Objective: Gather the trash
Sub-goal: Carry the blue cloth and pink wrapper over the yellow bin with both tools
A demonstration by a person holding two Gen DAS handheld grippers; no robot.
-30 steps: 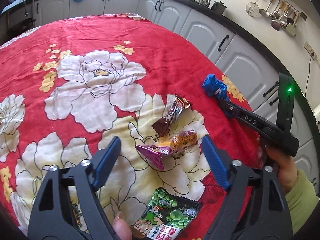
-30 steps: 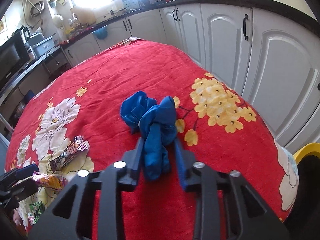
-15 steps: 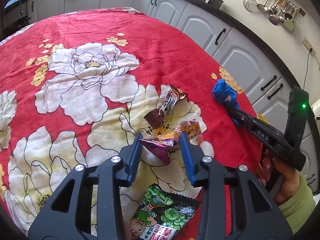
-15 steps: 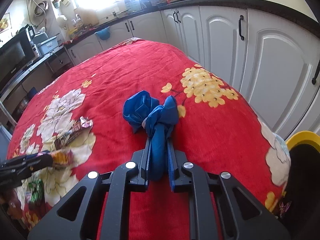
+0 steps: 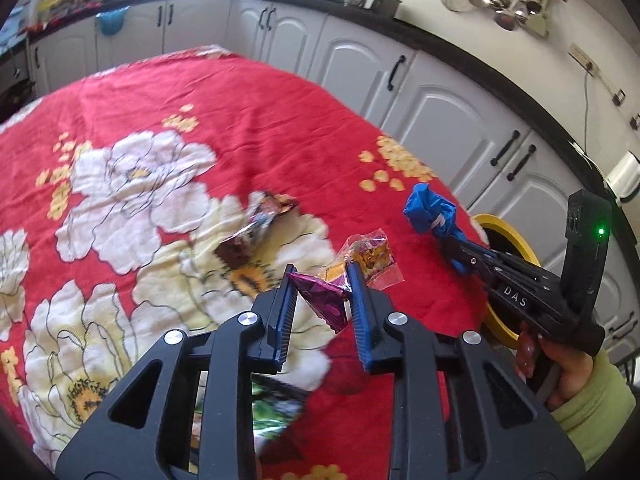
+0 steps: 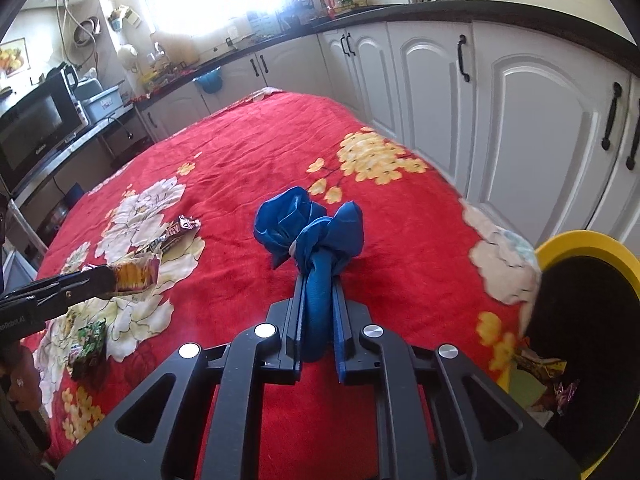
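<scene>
Spreading across nearly everything in view, the red flowered cloth point(image 6: 248, 152) covers the table, and the yellow-rimmed bin point(image 6: 580, 242) stands just off the table's corner, below cloth level; every place here is told from that bin. Its black inside already holds a few crumpled wrappers point(image 6: 548, 372) near the rim closest to the table.

Of the two hands, the right gripper point(image 6: 318, 300) is the nearer to the bin: it hangs over the cloth just beside the rim, jaws clenched on the blue knotted bag point(image 6: 308, 228). The bag's long axis runs straight out along the fingers, knot and puffed ends beyond the tips, so the bin lies off to that gripper's right side and lower. Judged from this, a sideways swing over the rim is what the drop calls for.

Farther from the bin, toward the table's middle, the left gripper point(image 5: 322, 280) is closing on the purple and yellow wrapper point(image 5: 352, 268), which sits crosswise between the pads and seems lifted off the cloth.

Farther still lie a brown candy bar wrapper point(image 5: 256, 228) and, under the left gripper, a green snack packet point(image 6: 89, 342), both flat on the cloth.
</scene>
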